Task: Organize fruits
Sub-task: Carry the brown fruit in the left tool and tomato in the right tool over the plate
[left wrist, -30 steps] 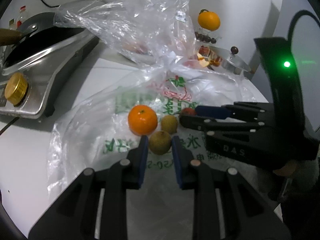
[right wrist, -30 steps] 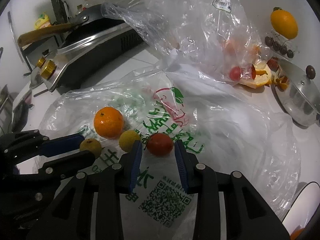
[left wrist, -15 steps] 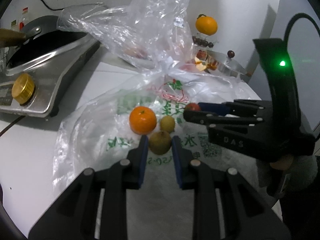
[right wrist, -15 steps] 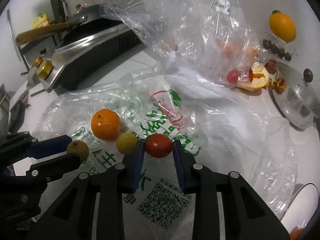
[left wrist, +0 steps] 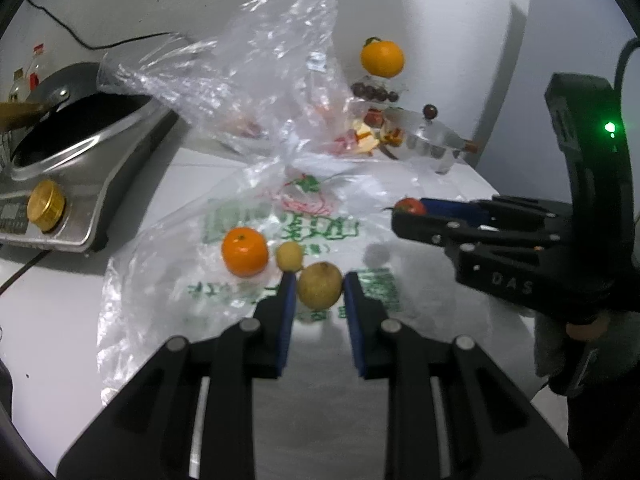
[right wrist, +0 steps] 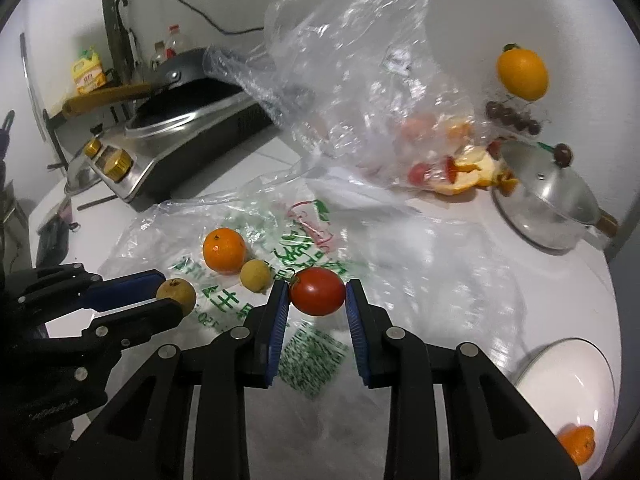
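Left claw (left wrist: 319, 292): nearly closed, blue pads pressed on both sides of the brownish-yellow fruit (left wrist: 320, 285); fruit gripped at the tips, clear of the printed bag, seemingly lifted.
Right claw (right wrist: 317, 296): jaws have just been closing, now clamped on the red tomato (right wrist: 317, 291) between the blue pads; tomato held above the printed bag.
Orange (left wrist: 245, 251): resting on the printed bag, left of the left claw's tips, just beside the small yellow fruit.
Small yellow fruit (left wrist: 289, 256): on the printed bag, between the orange and the gripped brownish-yellow fruit, close to the left pad.
Printed bag (left wrist: 280, 216): flat plastic with green and red print, spread over the white counter (left wrist: 48, 320) in the middle.
Clear bag (left wrist: 256, 64): crumpled, standing up at the far middle, reddish and orange shapes dimly visible inside.
Stove (left wrist: 80, 184): far left, silver with a gold knob, dark pan (left wrist: 76, 112) sitting on top.
Peel scraps (right wrist: 472, 172): orange peel and red bits at the far right, beside the clear bag.
Pot lid (right wrist: 548, 200): metal, dark knob, far right on the counter.
White bowl (right wrist: 560, 384): near right corner of the right wrist view, one orange fruit (right wrist: 576, 442) seen at its near edge; inside or beside, cannot tell.
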### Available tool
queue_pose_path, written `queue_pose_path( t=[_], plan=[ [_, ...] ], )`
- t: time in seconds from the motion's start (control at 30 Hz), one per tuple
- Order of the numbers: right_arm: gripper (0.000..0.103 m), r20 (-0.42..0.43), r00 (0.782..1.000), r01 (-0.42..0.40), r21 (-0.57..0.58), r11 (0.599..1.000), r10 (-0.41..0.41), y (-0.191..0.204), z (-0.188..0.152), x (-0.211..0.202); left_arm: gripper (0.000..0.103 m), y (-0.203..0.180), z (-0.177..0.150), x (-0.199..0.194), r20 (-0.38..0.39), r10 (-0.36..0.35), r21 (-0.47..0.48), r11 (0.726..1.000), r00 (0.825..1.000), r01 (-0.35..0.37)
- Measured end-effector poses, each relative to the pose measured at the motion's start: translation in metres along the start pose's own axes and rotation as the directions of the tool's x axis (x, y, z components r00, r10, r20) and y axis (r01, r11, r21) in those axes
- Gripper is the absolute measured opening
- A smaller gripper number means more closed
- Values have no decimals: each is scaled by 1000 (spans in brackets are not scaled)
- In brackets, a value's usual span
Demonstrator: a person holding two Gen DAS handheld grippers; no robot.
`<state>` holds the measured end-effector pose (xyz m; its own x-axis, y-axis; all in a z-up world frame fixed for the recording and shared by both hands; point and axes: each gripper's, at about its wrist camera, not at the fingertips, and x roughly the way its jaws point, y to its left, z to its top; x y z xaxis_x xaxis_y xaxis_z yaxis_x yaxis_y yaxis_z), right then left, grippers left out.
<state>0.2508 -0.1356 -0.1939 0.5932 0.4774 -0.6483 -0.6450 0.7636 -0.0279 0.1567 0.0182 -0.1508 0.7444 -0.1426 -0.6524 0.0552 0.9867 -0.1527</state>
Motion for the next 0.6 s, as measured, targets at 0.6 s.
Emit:
queue_pose_path(
  t=[0.6],
  plan=[
    [31,79,994,68,100,993,-76,-62,-39,-65,25,-73,5,-2,4,-52,108,993,999,51]
  ],
)
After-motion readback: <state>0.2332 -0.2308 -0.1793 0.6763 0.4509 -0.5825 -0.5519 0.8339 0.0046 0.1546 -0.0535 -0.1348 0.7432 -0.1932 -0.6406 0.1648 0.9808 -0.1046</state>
